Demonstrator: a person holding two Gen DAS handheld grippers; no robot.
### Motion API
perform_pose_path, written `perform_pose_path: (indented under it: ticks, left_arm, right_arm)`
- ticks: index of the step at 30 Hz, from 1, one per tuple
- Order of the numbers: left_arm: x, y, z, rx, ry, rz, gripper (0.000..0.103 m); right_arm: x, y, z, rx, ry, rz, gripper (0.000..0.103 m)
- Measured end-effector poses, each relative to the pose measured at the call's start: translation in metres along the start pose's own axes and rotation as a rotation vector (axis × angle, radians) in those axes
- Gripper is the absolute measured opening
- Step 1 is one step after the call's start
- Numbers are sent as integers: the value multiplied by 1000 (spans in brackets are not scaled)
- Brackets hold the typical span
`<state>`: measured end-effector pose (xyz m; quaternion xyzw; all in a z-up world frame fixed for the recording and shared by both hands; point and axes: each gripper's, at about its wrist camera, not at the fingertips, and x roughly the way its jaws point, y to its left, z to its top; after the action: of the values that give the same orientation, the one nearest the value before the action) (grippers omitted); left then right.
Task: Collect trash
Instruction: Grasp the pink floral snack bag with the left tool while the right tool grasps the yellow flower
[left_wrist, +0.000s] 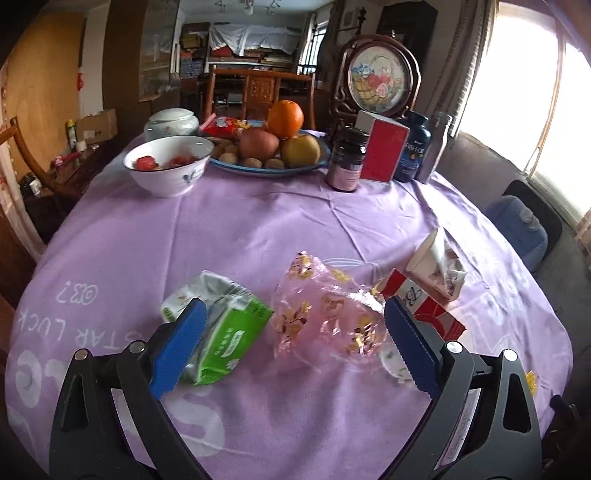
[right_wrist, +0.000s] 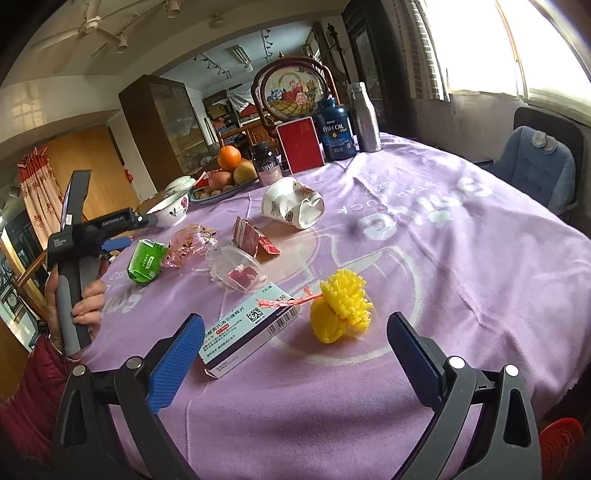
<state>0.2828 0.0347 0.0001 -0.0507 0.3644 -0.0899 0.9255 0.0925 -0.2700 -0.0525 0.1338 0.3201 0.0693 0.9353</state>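
Scanning: you are working a purple tablecloth (right_wrist: 461, 258) strewn with trash, both tools empty.
Left tool: your left gripper (left_wrist: 291, 339) is hovering released, jaws spread wide, gripping nothing.
Left target: the pink wrapper (left_wrist: 325, 310) is lying dead centre between the blue pads, just ahead of them, in the lower middle of the left wrist view.
Left neighbours: the green tissue pack (left_wrist: 225, 332) is sitting partly behind the left pad (left_wrist: 181, 347); the red-and-white carton (left_wrist: 424, 302) is sitting just past the right pad, the crushed paper cup (left_wrist: 439, 266) beyond it.
Right tool: your right gripper (right_wrist: 295, 362) is hanging released too, jaws wide, nothing between them.
Right target: the medicine box (right_wrist: 251, 328) is lying left of centre, nearest the left pad, long axis running diagonally from lower left to upper right.
Right neighbours: the yellow pom-pom (right_wrist: 341, 306) is sitting centre frame just beyond the pads, its red string draping onto the box; the clear plastic cup (right_wrist: 236, 267) is lying farther back.
Nearer hand: likely left for the wrapper, right for the box and pom-pom.
Writing: "FISH OIL" on the blue bottle (right_wrist: 335, 129), upper middle of the right view; "STAR LUCK" printed upside-down on the cloth; barcode and Chinese text on the box, too small for you to be reading beyond "50".
Bin: a red basket (right_wrist: 561, 443) is showing at lower right; possibly the drop point, cannot tell.
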Motion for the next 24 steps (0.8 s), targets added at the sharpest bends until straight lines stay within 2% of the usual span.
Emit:
perform_pose_path:
  ticks: [3,6,9,10,11,12,14,15,18,22,24]
  left_arm:
    - [11,-14,5,22,13,-28,93]
    - [27,-35,8,87,39,-45,93]
    - [52,-52,7,173,57,49,93]
    - [62,-50,5,176,85,83,93]
    - [72,-43,3,154,129,82,93]
    - [76,-37,2,129,152,72,89]
    - [71,-31,0,133,141,78,75]
    - [64,-29,0,134,136,59,61]
    - [37,-26,-3,90,128,-60,55]
    - [-5,-25,-8,57,64,-143,54]
    - [-19,-28,-13,60,31,-162,54]
  right_arm:
    - [4,3,-1,0,11,11,97]
    - [3,9,-1,-19,13,5,97]
    - [0,12,-1,-29,3,-4,97]
    - [-1,12,0,-26,-1,-4,97]
    - [-2,11,0,-23,-3,-3,97]
    - [-3,11,0,-20,-6,-3,97]
    - [-3,10,0,-16,-8,-8,97]
    - [-4,9,0,-13,-9,-10,97]
    - [-7,4,1,-6,-19,-23,97]
    - [-10,-4,2,19,-28,-38,97]
    - [-10,-9,3,29,-27,-47,97]
